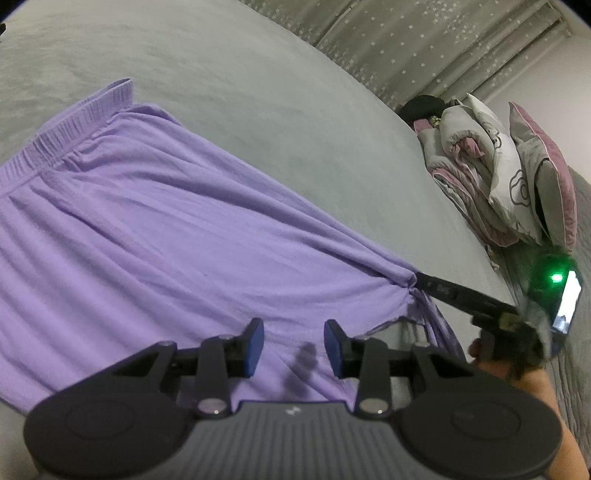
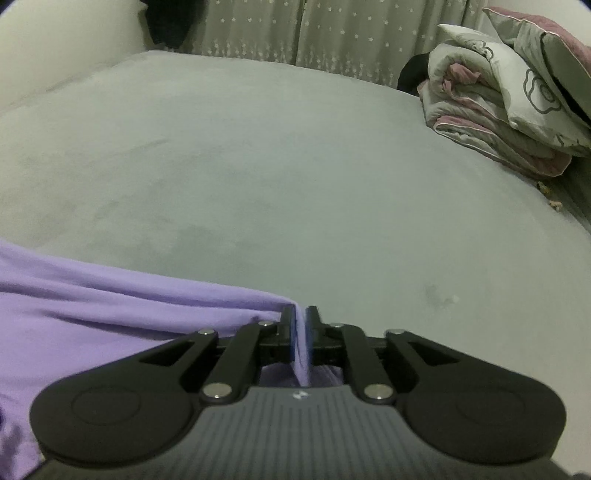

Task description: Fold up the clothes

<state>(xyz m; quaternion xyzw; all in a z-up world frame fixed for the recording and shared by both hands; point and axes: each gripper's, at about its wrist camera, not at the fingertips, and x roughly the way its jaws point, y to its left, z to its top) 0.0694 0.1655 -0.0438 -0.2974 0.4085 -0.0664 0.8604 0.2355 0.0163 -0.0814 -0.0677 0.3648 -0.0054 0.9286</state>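
A lilac garment (image 1: 155, 229) with a ribbed elastic waistband (image 1: 70, 125) lies spread on the grey bed (image 1: 258, 81). My left gripper (image 1: 293, 345) hovers open just above its near hem, nothing between the blue pads. In the left wrist view my right gripper (image 1: 419, 282) pinches the garment's far right corner, and the cloth bunches there. The right wrist view shows that gripper (image 2: 302, 325) shut on a fold of the lilac garment (image 2: 110, 295), which trails off to the left. A hand (image 1: 517, 373) holds the right gripper's handle.
A pile of folded grey and pink bedding and pillows (image 2: 517, 103) sits at the bed's far right end, with a dark item (image 1: 424, 105) behind it. Star-patterned curtains (image 2: 332, 33) hang beyond the bed. Bare grey sheet (image 2: 258, 166) stretches ahead of the right gripper.
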